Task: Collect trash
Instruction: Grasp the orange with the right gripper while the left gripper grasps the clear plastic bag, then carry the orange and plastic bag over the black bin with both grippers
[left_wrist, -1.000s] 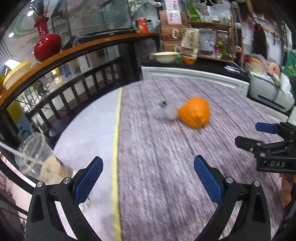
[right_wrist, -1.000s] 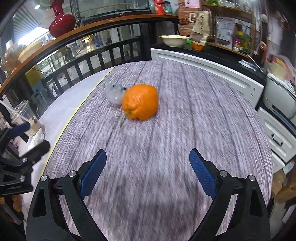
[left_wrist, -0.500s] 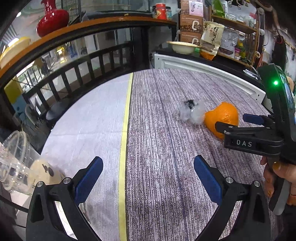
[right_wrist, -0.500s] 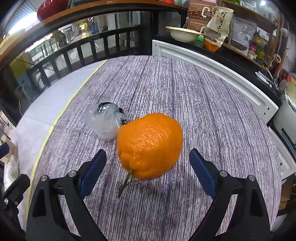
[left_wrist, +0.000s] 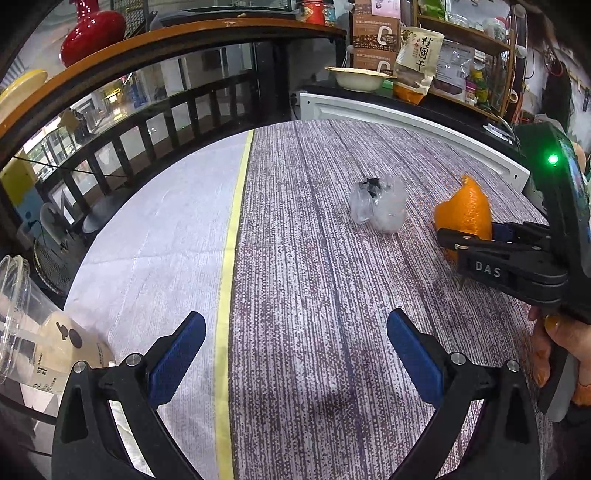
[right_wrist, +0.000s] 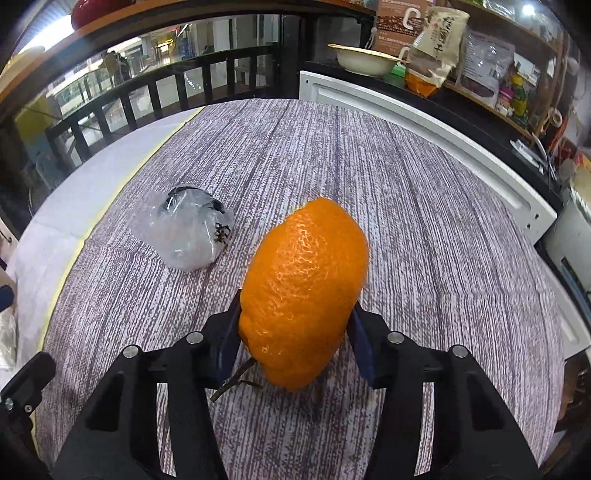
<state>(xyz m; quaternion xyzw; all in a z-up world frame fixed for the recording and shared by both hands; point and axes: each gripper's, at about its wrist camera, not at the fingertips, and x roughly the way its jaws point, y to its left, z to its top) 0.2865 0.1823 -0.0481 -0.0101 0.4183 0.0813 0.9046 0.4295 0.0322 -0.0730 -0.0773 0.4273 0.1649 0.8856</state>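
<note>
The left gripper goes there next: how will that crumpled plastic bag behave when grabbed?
The bag looks thin and crumpled, so it will probably collapse between the pads, not resist. Its loose, see-through bulk suggests little weight; a nudge may slide it along the tablecloth rather than roll it.

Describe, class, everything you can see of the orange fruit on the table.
The orange fruit is a large citrus with bright, pebbly, glossy peel and a knobbly, slightly elongated shape. A thin dark stem with a bit of leaf pokes out at its lower end. It stands tilted on the striped purple tablecloth, clamped between the two blue pads of the right hand-held gripper. A crumpled clear plastic bag lies just to its left, apart from it. From the left wrist view, the gripper hides its lower half.
</note>
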